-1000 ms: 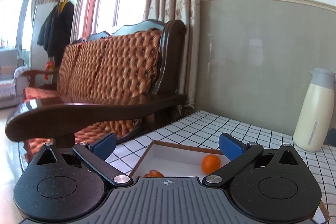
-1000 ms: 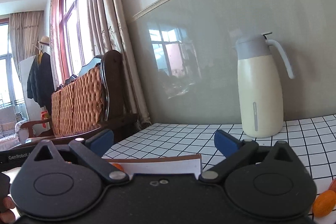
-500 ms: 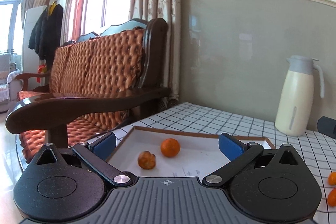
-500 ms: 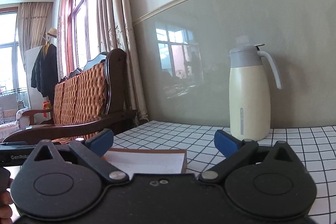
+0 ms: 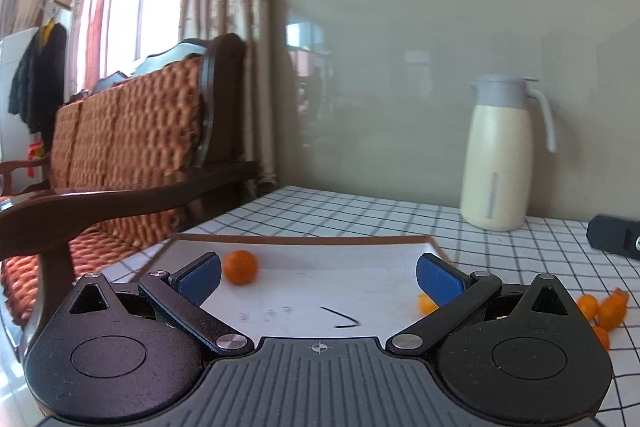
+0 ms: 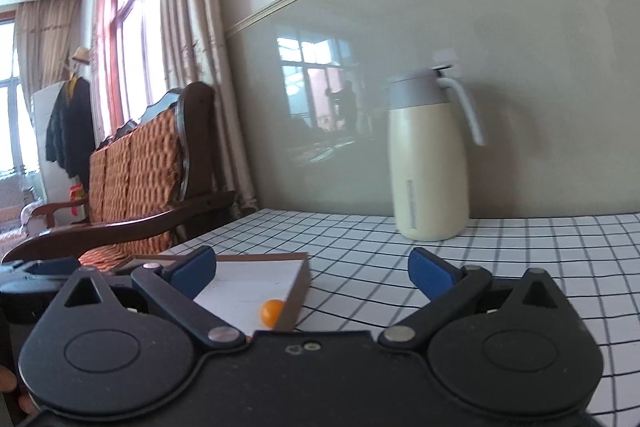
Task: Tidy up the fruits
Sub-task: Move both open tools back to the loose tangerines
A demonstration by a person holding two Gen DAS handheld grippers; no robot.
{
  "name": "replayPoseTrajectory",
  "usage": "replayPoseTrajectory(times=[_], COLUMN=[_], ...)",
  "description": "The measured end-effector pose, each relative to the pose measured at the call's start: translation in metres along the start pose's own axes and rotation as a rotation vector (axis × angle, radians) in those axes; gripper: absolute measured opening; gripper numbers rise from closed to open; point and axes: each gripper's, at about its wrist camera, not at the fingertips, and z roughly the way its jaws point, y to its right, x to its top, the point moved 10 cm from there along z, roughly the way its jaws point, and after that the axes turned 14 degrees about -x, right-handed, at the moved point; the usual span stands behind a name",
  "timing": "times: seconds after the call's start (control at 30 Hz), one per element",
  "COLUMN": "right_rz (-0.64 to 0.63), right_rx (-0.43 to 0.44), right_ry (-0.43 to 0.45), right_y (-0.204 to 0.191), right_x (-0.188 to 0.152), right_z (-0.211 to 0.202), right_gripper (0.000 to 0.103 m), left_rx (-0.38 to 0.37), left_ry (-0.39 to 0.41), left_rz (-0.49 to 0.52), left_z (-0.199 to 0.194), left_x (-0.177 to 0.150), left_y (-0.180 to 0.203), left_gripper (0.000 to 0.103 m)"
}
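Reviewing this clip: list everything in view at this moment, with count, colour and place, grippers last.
Shallow cardboard tray: one, white inside with a brown rim, on the checked tablecloth.
Round orange fruit: one, in the tray's left part.
Small orange fruit: one, in the tray's right corner.
Loose small orange fruits: a few, on the cloth right of the tray.
Cream jug with grey lid: one, by the wall.
Wooden sofa: one, brown, left.
Left gripper: open, empty.
Right gripper: open, empty.

Both wrist views low over the checked table (image 5: pixel 360 215), facing the grey wall. Shared: white tray (image 5: pixel 304 251) (image 6: pixel 256 279) up close, cream jug (image 5: pixel 496 163) (image 6: pixel 430 163) farther back, sofa (image 5: pixel 128 131) (image 6: pixel 136 163) at left.
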Motion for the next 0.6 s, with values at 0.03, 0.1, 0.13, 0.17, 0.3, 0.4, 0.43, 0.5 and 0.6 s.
replayPoseTrajectory(times=[0.03, 0.1, 0.13, 0.17, 0.3, 0.4, 0.43, 0.5, 0.6], right_rz=[0.006, 0.017, 0.022, 0.026, 0.048, 0.072, 0.08, 0.098, 0.127], right_rx=[-0.005, -0.016, -0.023, -0.029, -0.068, -0.1, -0.113, -0.141, -0.171], right_ry=[-0.001, 0.003, 0.005, 0.008, 0.048, 0.069, 0.077, 0.088, 0.093], right_y=[0.005, 0.014, 0.018, 0.022, 0.039, 0.052, 0.057, 0.067, 0.081], right_x=[0.0, 0.0, 0.001, 0.003, 0.011, 0.016, 0.017, 0.019, 0.02], right_z=[-0.002, -0.006, -0.008, -0.01, -0.017, -0.02, -0.021, -0.022, -0.023], right_gripper=[0.097, 0.097, 0.097, 0.097, 0.097, 0.097, 0.097, 0.097, 0.097], left_rx=[-0.007, -0.03, -0.039, -0.048, -0.088, -0.122, -0.131, -0.149, -0.18], left_ry=[-0.001, -0.005, -0.007, -0.009, -0.014, -0.014, -0.015, -0.016, -0.021], left_rz=[0.007, 0.016, 0.021, 0.029, 0.048, 0.067, 0.073, 0.083, 0.091], left_z=[0.001, 0.001, 0.002, 0.002, 0.006, 0.006, 0.006, 0.007, 0.008], left_x=[-0.001, -0.002, -0.003, -0.003, -0.005, -0.006, -0.007, -0.008, -0.01], left_y=[0.006, 0.018, 0.022, 0.028, 0.049, 0.064, 0.069, 0.079, 0.093], left_gripper=[0.103, 0.103, 0.103, 0.103, 0.103, 0.103, 0.103, 0.103, 0.103])
